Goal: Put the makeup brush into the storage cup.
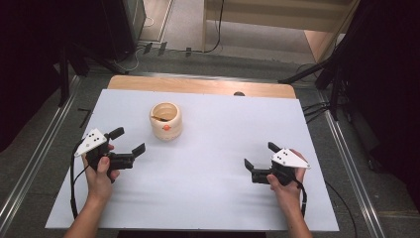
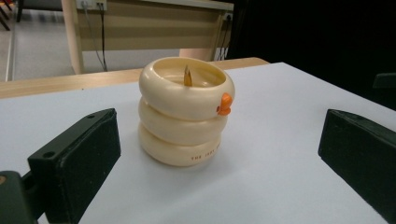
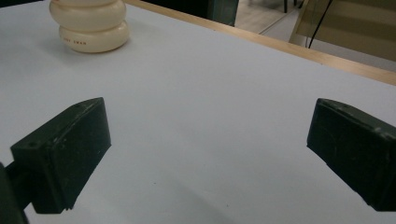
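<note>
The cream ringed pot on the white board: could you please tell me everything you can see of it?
The cream pot looks like three stacked rounded rings of glossy plastic or ceramic, with a small orange beak-like nub on the top ring and fine lettering on the bottom one. It stands upright and open-topped on the white board, toward its far left. A thin brownish stick rises inside. Nothing else touches it; the left gripper faces it, jaws apart.

Cream ringed plastic pot (image 2: 186, 112): looked glossy, smooth — orange knob likewise.
White table sheet (image 1: 208, 188): was matt, smooth.
Pale wooden table edge (image 1: 198, 85): showed grain.
Black gripper jaws: were matt plastic — dull.
</note>
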Motion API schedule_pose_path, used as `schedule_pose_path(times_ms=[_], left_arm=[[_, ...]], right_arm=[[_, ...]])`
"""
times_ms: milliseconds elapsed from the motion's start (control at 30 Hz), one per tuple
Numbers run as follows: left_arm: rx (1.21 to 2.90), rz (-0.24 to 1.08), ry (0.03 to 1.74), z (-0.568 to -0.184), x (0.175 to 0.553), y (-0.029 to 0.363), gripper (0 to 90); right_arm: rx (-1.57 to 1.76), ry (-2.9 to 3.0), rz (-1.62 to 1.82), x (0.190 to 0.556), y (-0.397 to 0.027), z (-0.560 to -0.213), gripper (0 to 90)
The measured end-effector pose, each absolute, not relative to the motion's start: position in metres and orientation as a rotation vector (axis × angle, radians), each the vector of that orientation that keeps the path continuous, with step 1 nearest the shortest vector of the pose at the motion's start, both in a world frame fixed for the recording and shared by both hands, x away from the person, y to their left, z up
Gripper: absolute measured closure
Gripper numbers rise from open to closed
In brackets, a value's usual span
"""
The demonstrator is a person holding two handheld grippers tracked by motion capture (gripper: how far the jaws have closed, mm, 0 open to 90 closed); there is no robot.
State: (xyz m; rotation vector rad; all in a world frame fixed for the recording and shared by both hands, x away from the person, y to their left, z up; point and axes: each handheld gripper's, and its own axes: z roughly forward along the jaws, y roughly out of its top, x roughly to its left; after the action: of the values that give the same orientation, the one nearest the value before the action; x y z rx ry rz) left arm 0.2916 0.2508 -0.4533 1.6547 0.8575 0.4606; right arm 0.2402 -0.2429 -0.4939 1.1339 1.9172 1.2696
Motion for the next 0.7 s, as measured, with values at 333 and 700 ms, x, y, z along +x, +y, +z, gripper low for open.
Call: schedule_pose_path(times_ms=[333,700], left_arm=[[1.668,0.499,0.832,-0.459,0.277,0.264,0.0],[1.684,0.526,0.829,-0.464,0.267,0.271,0.0]], right_arm=[[1.168,1.894,1.272,0.238,-0.255,-0.495,0.0],[1.204,1.868,1.286,0.231,-0.269,-0.498,0.0]])
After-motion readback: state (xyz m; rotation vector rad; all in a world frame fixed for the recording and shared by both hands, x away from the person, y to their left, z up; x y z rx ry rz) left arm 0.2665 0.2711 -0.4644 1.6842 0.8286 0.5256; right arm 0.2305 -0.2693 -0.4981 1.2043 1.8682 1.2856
